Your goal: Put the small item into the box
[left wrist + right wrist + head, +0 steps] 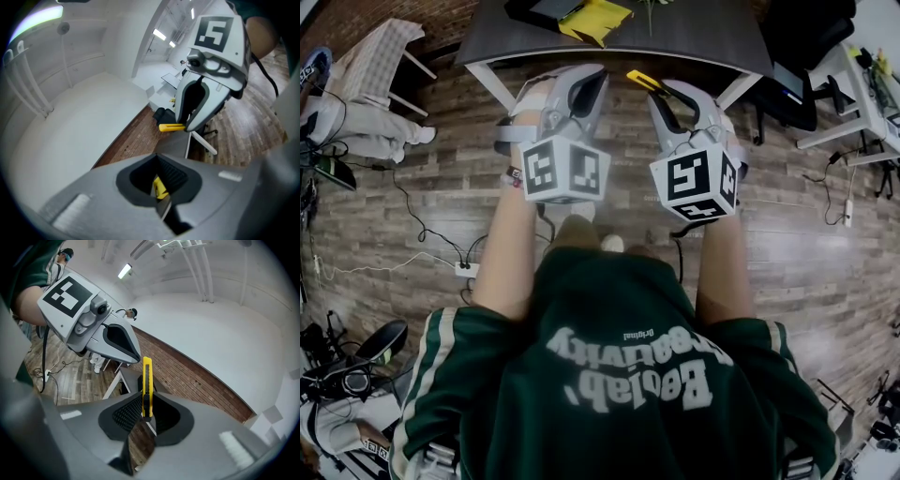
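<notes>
A yellow utility knife (147, 380) stands upright between the pads of my right gripper (146, 411), which is shut on it. In the head view the knife (642, 81) pokes out left of the right gripper (661, 89). My left gripper (160, 190) has its jaws close together with a small yellow piece (159, 186) pinched between the pads. In the head view, my left gripper (586, 82) is held up side by side with the right one, just short of a dark table (694, 37). No box is clearly seen.
On the table lie a yellow thing (595, 19) and a dark flat thing (548, 9). The table stands on white legs (502, 84) over a wood-plank floor (412, 169) with cables. A chair (380, 61) is at the left, white desks (853, 103) at the right.
</notes>
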Action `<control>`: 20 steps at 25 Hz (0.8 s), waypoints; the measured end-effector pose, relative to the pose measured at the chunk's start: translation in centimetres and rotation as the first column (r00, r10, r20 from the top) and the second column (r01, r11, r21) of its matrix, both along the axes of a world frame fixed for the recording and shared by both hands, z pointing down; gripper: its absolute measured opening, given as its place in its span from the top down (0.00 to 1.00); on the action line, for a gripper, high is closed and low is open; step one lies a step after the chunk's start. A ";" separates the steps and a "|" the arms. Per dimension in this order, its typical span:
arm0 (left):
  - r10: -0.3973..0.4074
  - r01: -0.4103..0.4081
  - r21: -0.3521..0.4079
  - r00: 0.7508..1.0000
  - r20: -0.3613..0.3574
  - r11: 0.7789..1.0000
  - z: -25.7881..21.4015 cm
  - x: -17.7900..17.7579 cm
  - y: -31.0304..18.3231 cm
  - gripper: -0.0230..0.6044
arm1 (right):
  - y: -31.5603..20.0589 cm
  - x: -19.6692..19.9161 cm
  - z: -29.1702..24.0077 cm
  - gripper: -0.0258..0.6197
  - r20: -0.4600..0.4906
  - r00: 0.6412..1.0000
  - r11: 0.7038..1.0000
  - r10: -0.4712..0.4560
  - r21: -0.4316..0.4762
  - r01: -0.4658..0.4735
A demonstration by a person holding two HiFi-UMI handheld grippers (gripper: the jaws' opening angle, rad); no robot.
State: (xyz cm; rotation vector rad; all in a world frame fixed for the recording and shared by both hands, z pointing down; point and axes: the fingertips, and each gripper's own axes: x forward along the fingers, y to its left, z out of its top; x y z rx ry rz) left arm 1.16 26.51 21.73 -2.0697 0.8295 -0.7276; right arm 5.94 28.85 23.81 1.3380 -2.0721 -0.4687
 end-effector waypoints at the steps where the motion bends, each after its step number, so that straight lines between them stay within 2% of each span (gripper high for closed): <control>1: -0.001 0.001 -0.001 1.000 -0.001 1.000 0.0 0.1 -0.3 0.96 | -0.2 -0.1 0.0 0.85 -0.001 1.000 1.000 -0.005 -0.001 0.005; 9: 0.003 -0.003 0.000 1.000 0.006 1.000 1.2 0.1 -2.8 0.96 | -2.7 -0.3 1.3 0.85 0.001 1.000 1.000 -0.021 -0.009 0.021; 20: 0.009 -0.009 0.003 1.000 -0.002 1.000 1.2 -1.8 -9.6 0.96 | -9.5 -1.9 1.2 0.85 -0.020 0.999 1.000 -0.025 -0.010 0.024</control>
